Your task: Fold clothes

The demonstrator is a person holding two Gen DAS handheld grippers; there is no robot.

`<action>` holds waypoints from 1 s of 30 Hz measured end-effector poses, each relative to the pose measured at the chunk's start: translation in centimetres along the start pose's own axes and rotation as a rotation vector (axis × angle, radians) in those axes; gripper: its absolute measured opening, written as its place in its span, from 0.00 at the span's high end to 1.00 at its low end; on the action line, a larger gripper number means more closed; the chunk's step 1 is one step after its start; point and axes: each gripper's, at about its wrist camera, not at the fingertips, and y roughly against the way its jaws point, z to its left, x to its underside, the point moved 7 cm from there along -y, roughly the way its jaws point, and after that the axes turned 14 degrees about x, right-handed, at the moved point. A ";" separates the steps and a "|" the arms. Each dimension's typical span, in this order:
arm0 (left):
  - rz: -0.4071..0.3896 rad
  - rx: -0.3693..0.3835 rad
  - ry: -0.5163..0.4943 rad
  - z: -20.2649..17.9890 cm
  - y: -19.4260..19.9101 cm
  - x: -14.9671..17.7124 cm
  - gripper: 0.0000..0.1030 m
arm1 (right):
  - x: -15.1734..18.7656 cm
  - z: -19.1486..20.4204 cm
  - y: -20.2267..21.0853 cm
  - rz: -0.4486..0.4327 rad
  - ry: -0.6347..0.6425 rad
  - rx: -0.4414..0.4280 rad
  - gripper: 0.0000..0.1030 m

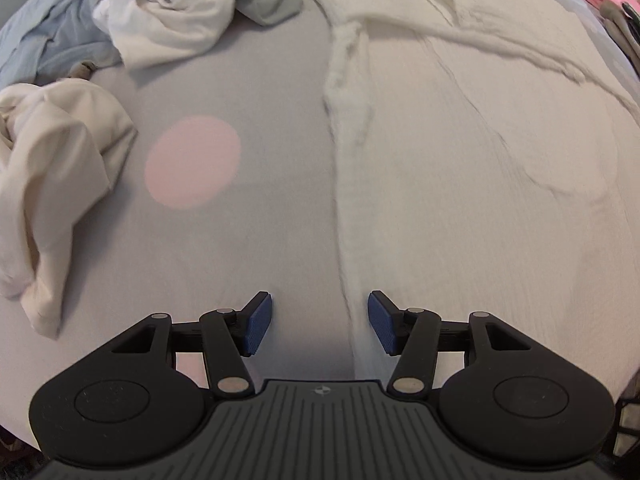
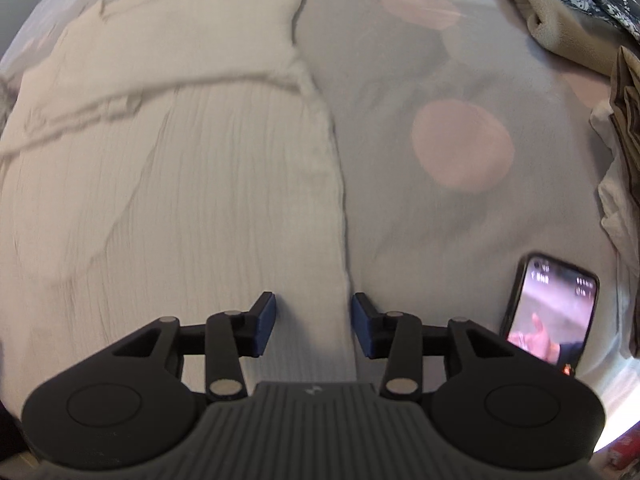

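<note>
A cream crinkled garment [image 1: 480, 152] lies spread flat on the grey bedsheet [image 1: 260, 240]; it also shows in the right wrist view [image 2: 180, 180]. My left gripper [image 1: 320, 320] is open and empty, hovering over the garment's left edge. My right gripper [image 2: 314, 322] is open and empty, straddling the garment's right edge. The blue pads [image 1: 258, 322] hold nothing.
A pile of crumpled clothes, white [image 1: 168, 28], light blue [image 1: 48, 32] and beige [image 1: 52, 184], lies at the left. A phone [image 2: 552, 316] with a lit screen lies right of the right gripper. Pink dots [image 2: 462, 146] mark the sheet. More fabric [image 2: 624, 160] sits at the right edge.
</note>
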 end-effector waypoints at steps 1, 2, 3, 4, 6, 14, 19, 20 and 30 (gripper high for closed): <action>0.005 0.005 -0.006 -0.2 0.0 0.5 0.48 | 0.5 0.1 0.1 0.010 0.013 0.004 0.56; 0.011 0.009 -0.011 -0.4 -0.1 0.9 0.48 | 1.0 0.1 0.2 0.018 0.027 0.008 0.57; 0.016 0.014 -0.017 -0.6 -0.1 1.4 0.48 | 1.5 0.3 0.3 0.024 0.046 0.015 0.60; 0.021 0.019 -0.023 -0.7 -0.1 1.8 0.50 | 1.8 0.4 0.4 0.020 0.068 0.027 0.65; 0.025 0.028 -0.038 -1.3 -0.1 2.3 0.59 | 2.4 0.7 0.7 0.007 0.108 0.052 0.85; -0.045 0.033 -0.085 -3.4 1.2 1.0 0.97 | 2.3 1.1 3.2 -0.092 0.127 0.052 0.95; -0.165 0.041 -0.047 -3.0 3.9 -1.2 0.98 | -0.4 -0.1 5.8 -0.195 0.050 0.032 0.96; -0.189 0.045 -0.029 -2.6 4.5 -1.7 0.98 | -1.0 -0.5 6.2 -0.212 0.030 0.029 0.96; -0.402 0.031 0.104 1.3 8.0 -7.4 0.98 | -7.1 -1.7 8.6 -0.370 -0.083 -0.004 0.96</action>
